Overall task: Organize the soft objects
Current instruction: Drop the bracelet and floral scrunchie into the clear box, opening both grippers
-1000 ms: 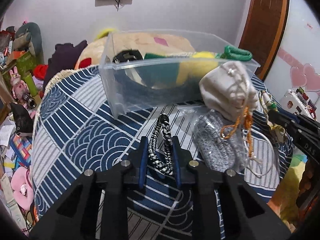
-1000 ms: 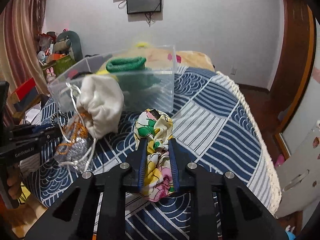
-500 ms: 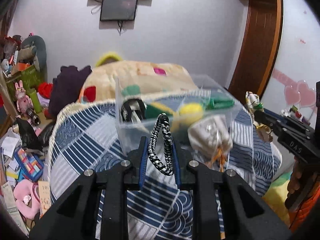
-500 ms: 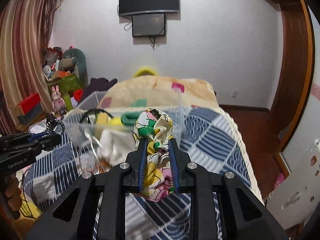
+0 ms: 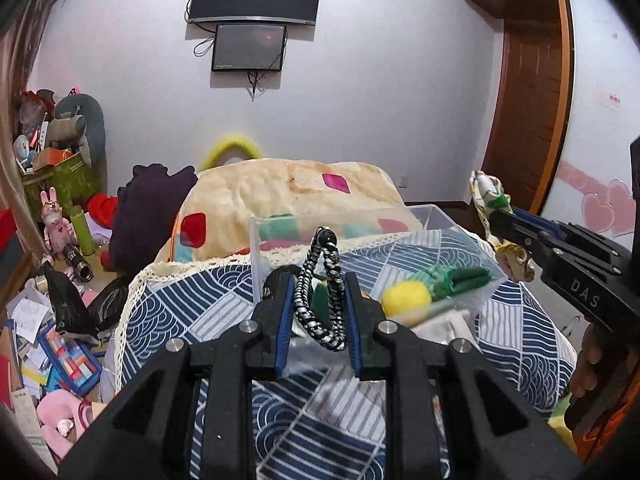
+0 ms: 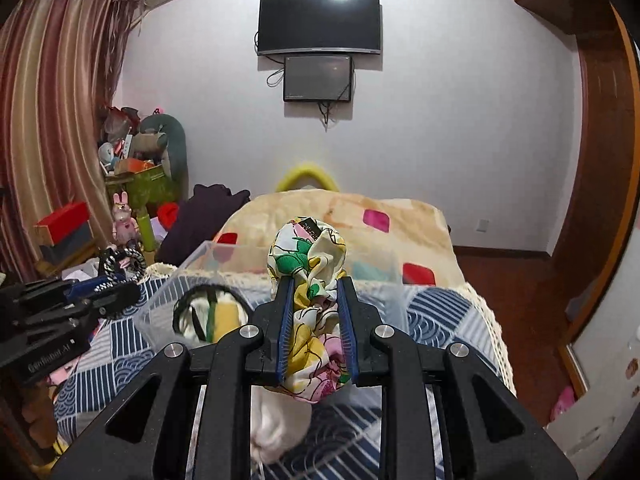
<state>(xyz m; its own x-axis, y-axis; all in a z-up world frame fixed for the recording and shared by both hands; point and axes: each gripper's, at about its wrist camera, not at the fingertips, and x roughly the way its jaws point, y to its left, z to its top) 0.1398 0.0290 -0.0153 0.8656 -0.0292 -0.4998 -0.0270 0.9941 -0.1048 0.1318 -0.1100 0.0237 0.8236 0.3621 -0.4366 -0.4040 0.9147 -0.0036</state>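
- Left tongs (image 5: 319, 280) pinch a black-and-white braided loop (image 5: 320, 288)
- Clear plastic bin (image 5: 400, 232) on the patterned bed (image 5: 180, 304) beyond
- Right tongs (image 5: 496, 220) grip floral fabric (image 5: 486, 192) beside the bin

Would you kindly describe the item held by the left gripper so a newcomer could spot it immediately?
Start at the bed with the blue patterned cover and the clear plastic bin on it. In front of the bin, the left gripper pinches a braided cord loop. It alone is black-and-white rope; the right gripper's bundle is floral fabric.
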